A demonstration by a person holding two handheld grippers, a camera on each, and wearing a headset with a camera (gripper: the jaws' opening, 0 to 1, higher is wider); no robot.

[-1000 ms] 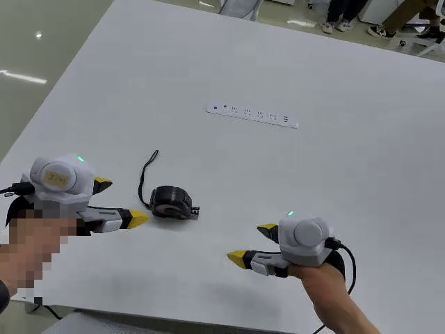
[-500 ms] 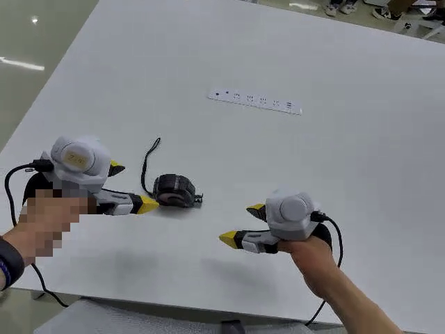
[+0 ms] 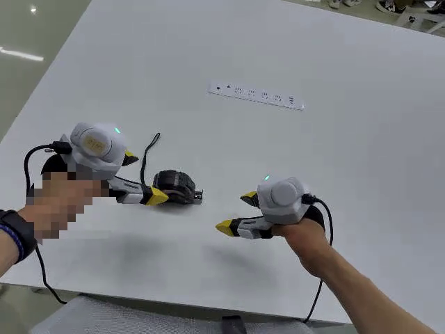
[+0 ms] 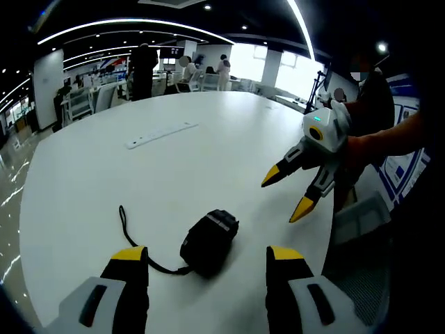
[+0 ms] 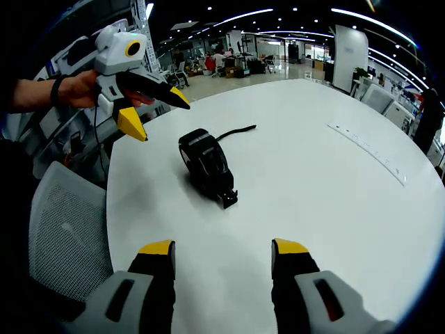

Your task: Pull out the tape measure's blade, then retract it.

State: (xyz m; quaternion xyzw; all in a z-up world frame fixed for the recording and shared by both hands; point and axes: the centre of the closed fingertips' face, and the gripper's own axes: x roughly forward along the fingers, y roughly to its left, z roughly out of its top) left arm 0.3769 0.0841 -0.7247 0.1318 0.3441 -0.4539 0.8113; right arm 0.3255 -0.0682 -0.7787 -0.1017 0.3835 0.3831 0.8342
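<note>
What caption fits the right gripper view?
Open right gripper faces the tape measure on the white table, left gripper hovering beyond.

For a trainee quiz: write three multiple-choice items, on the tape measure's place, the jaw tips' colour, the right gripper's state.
1. The tape measure lies: A on the table between the left gripper and right gripper; B in the left gripper; C in the right gripper.
2. The jaw tips are: A red; B yellow; C blue.
3. The right gripper is: A shut on the tape measure; B shut, empty; C open, empty.
A: it rests on the tabletop. B: yellow in all views. C: its jaws stand apart, nothing between.
</note>
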